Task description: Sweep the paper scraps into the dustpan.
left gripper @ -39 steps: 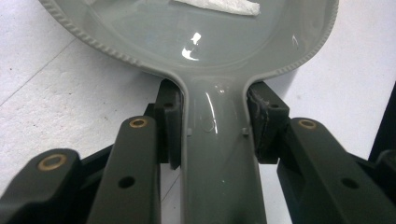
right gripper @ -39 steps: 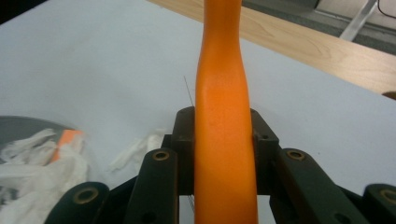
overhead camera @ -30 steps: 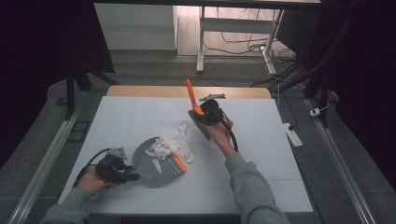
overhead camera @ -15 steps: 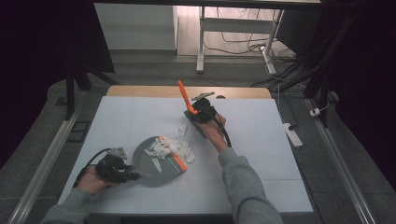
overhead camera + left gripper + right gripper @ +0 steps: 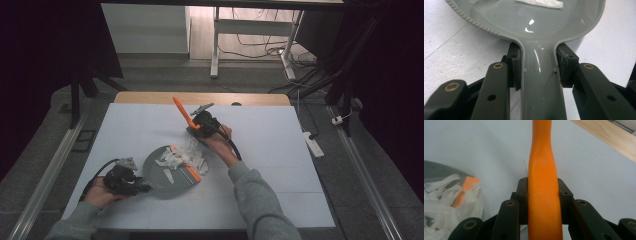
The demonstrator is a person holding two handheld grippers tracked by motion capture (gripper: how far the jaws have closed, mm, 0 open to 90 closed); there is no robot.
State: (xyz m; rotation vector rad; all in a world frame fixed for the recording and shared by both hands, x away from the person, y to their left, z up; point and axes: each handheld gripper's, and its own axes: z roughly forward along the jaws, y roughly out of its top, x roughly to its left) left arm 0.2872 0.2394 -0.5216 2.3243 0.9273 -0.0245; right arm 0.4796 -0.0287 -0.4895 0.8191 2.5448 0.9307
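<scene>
A grey dustpan (image 5: 165,176) with an orange front lip lies on the white table, with a heap of white paper scraps (image 5: 181,156) on and beside that lip. My left gripper (image 5: 141,186) is shut on the dustpan's handle (image 5: 541,85), its pads (image 5: 514,65) pressing both sides. My right gripper (image 5: 196,128) is shut on an orange brush handle (image 5: 182,113) that sticks up and to the far left; it stands just beyond the scraps. In the right gripper view the handle (image 5: 543,182) runs up between the jaws, with scraps (image 5: 441,202) at lower left.
The white table top (image 5: 300,165) has a wooden strip (image 5: 250,98) along its far edge. A power strip (image 5: 313,144) lies on the floor to the right, and metal rails run along both sides. A desk frame and cables stand beyond.
My right gripper has carried the orange brush to the left and slightly down, closer to the scraps and the dustpan. The left gripper and dustpan have stayed put.
</scene>
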